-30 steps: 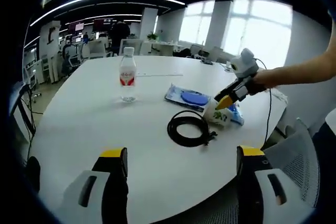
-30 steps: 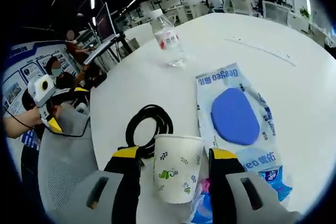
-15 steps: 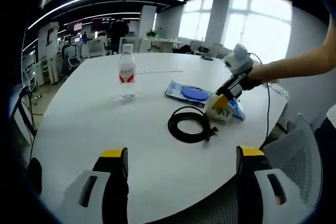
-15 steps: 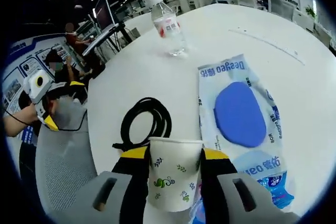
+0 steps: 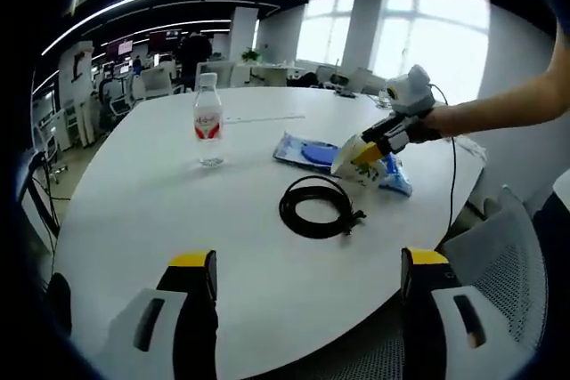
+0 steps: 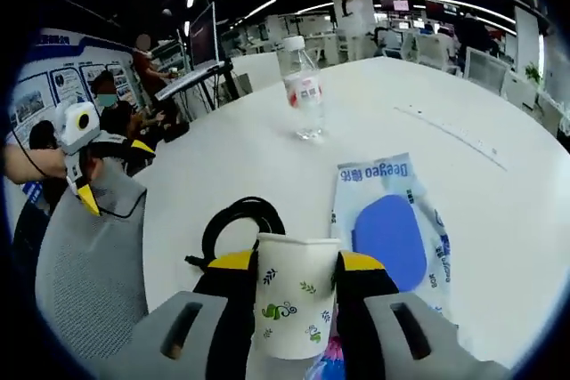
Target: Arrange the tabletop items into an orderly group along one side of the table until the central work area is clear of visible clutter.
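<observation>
- Right gripper (image 6: 294,266) pinches the paper cup (image 6: 295,294), whose base is cut off from sight, above the wipes pack (image 6: 389,233).
- Left gripper (image 5: 298,266) spread wide over the worktop (image 5: 160,211).
- Black cable (image 5: 316,206) partly hidden behind the cup.

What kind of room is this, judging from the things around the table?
Probably an open-plan office: a large round white table, mesh office chairs, and rows of desks with monitors under strip ceiling lights.
</observation>
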Demonstrator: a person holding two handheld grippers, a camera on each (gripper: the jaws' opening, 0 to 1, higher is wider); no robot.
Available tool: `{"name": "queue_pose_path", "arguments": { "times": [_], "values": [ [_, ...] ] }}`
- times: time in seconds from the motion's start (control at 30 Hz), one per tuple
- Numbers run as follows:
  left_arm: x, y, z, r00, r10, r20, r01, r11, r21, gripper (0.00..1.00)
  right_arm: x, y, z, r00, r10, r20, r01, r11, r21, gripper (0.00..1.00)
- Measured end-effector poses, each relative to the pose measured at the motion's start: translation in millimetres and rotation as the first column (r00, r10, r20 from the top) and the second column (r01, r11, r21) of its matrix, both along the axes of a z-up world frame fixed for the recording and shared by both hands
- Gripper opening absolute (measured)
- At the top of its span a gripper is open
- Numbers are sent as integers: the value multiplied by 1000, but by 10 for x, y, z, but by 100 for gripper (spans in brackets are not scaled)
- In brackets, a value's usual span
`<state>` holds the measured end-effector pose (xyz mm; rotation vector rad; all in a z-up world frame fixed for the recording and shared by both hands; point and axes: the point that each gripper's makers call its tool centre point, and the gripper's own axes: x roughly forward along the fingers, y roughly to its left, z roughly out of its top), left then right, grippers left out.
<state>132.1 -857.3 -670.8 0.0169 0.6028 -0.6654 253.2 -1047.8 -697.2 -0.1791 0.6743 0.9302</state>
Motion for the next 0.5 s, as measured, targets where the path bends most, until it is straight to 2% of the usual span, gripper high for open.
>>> {"name": "queue_pose_path", "arguments": {
  "times": [0.03, 0.33, 0.5],
  "values": [
    [-2, 0, -1, 1000, -1, -1, 1, 1000, 1, 82, 16, 19, 49, 1000, 6, 29, -7, 1000, 20, 31],
    [-24, -19, -10, 1000, -15, -2, 15, 1000, 10, 82, 136, 50, 217, 992, -24, 124, 15, 997, 70, 31],
    [-33, -30, -18, 1000, -22, -3, 23, 1000, 13, 82, 107, 168, 319, 982, 13, 187, -36, 992, 119, 31]
  ]
}}
